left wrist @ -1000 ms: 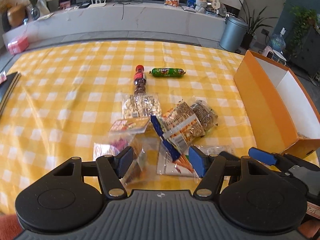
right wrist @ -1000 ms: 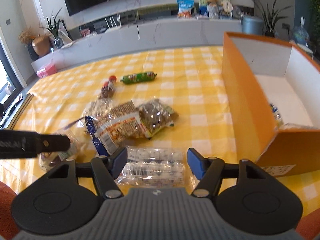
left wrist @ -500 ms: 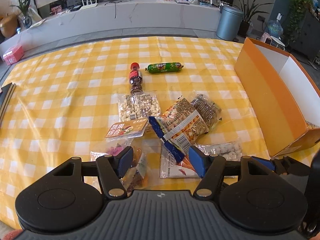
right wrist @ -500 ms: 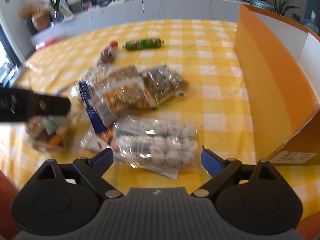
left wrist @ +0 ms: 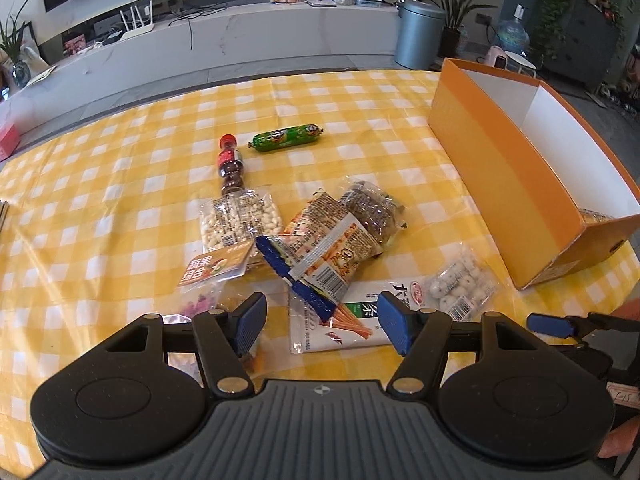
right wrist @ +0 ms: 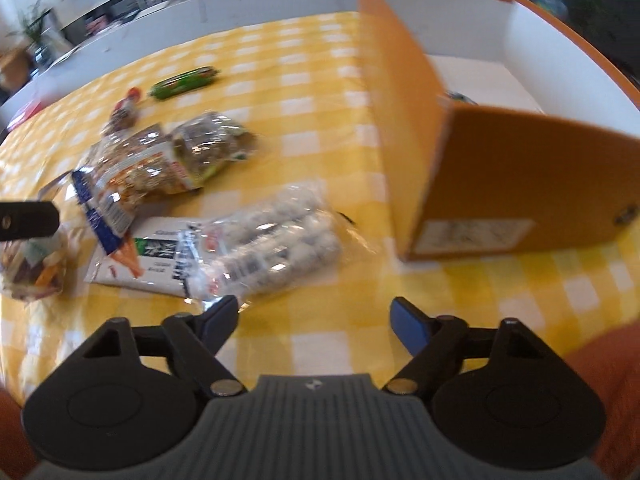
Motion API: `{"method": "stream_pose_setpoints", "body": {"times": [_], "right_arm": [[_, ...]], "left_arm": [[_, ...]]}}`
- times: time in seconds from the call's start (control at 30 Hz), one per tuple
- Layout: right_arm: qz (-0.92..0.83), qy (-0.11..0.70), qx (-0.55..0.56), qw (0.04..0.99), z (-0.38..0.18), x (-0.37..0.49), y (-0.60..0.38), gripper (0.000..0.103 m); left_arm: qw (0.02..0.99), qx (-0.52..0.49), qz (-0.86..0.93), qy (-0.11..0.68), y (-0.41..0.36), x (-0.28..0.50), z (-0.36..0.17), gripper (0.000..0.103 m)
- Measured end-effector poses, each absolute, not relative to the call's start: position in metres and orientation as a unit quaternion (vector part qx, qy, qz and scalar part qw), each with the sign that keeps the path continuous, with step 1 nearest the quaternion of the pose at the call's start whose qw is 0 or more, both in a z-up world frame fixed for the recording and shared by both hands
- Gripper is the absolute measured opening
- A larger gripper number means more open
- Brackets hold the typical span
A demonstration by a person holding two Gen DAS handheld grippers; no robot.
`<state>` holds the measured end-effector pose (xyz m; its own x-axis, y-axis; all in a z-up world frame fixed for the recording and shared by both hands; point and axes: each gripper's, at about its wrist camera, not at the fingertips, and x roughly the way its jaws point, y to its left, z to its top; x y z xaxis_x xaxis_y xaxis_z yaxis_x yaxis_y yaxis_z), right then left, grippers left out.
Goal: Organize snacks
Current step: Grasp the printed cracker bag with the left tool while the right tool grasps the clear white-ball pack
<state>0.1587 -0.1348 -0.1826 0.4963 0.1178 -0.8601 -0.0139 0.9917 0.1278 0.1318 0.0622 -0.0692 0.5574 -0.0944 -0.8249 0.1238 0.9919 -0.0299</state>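
Snack packets lie in a loose pile on the yellow checked tablecloth (left wrist: 120, 160): a peanut bag (left wrist: 238, 220), an orange-and-blue packet (left wrist: 320, 252), a dark seed bag (left wrist: 370, 210), a white tea-stick packet (left wrist: 352, 320), a clear bag of white balls (left wrist: 460, 284) (right wrist: 276, 248), a mixed fruit bag (right wrist: 34, 268), a small bottle (left wrist: 230, 164) and a green sausage (left wrist: 286, 138). The orange box (left wrist: 504, 184) (right wrist: 520, 184) stands on the right. My left gripper (left wrist: 320, 322) is open above the near packets. My right gripper (right wrist: 314, 320) is open and empty, just short of the ball bag.
A low white cabinet (left wrist: 240, 36) with snack bags and a plush bear runs along the far wall, a grey bin (left wrist: 418, 34) beside it. The table's near edge is under both grippers. The box has something small inside at its near end (left wrist: 596, 216).
My right gripper has opened wider and pulled back to the right, away from the ball bag, now facing the box's near corner. My left gripper has risen and drawn back slightly.
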Motion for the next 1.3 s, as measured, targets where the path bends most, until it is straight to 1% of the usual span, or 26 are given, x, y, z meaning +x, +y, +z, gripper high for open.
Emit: {"method": "stream_pose_setpoints", "body": {"times": [0.1,0.13,0.17,0.23,0.3,0.47,0.57,0.67,0.7,0.73,0.8,0.83,0.93,0.97,1.07,1.23,1.3], "right_arm": [[0.043,0.506,0.120,0.853,-0.183,0.159,-0.144,0.072],[0.047,0.510,0.151,0.846,-0.183,0.162,-0.146,0.074],[0.046,0.512,0.180,0.839,-0.183,0.164,-0.148,0.078],[0.041,0.511,0.214,0.831,-0.184,0.170,-0.149,0.079],[0.034,0.509,0.217,0.832,-0.185,0.178,-0.146,0.083],[0.031,0.503,0.208,0.838,-0.187,0.199,-0.135,0.081],[0.034,0.499,0.186,0.846,-0.187,0.211,-0.127,0.072],[0.059,0.491,0.170,0.853,-0.187,0.222,-0.120,0.065],[0.069,0.485,0.156,0.858,-0.186,0.224,-0.115,0.060],[0.079,0.478,0.134,0.865,-0.184,0.225,-0.111,0.058],[0.091,0.462,0.085,0.878,-0.180,0.225,-0.105,0.045],[0.092,0.456,0.070,0.882,-0.179,0.225,-0.106,0.042],[0.089,0.456,0.071,0.883,-0.180,0.227,-0.120,0.039],[0.094,0.458,0.082,0.880,-0.180,0.227,-0.124,0.040],[0.101,0.471,0.132,0.866,-0.183,0.226,-0.131,0.058],[0.101,0.491,0.196,0.843,-0.189,0.229,-0.131,0.063],[0.096,0.496,0.205,0.838,-0.191,0.230,-0.127,0.067]], "left_arm": [[0.880,0.010,-0.061,0.471,0.061,0.134,-0.071,0.075],[0.879,0.009,-0.059,0.473,0.062,0.135,-0.071,0.075],[0.879,0.007,-0.057,0.474,0.062,0.136,-0.071,0.075],[0.878,0.005,-0.053,0.475,0.064,0.137,-0.072,0.075],[0.878,0.006,-0.054,0.475,0.065,0.139,-0.072,0.075],[0.883,0.049,-0.076,0.461,0.062,0.145,-0.070,0.075],[0.884,0.078,-0.087,0.453,0.061,0.152,-0.069,0.076],[0.881,0.107,-0.102,0.450,0.058,0.159,-0.071,0.084],[0.879,0.117,-0.105,0.450,0.057,0.162,-0.072,0.086],[0.877,0.127,-0.109,0.450,0.055,0.164,-0.075,0.086],[0.872,0.148,-0.116,0.451,0.050,0.169,-0.080,0.089],[0.869,0.158,-0.119,0.454,0.047,0.172,-0.083,0.089],[0.859,0.190,-0.134,0.457,0.037,0.179,-0.093,0.089],[0.856,0.197,-0.136,0.458,0.034,0.182,-0.096,0.089],[0.848,0.217,-0.135,0.465,0.027,0.192,-0.108,0.089],[0.835,0.240,-0.133,0.478,0.023,0.203,-0.125,0.089],[0.831,0.253,-0.128,0.479,0.021,0.205,-0.130,0.089]]}}
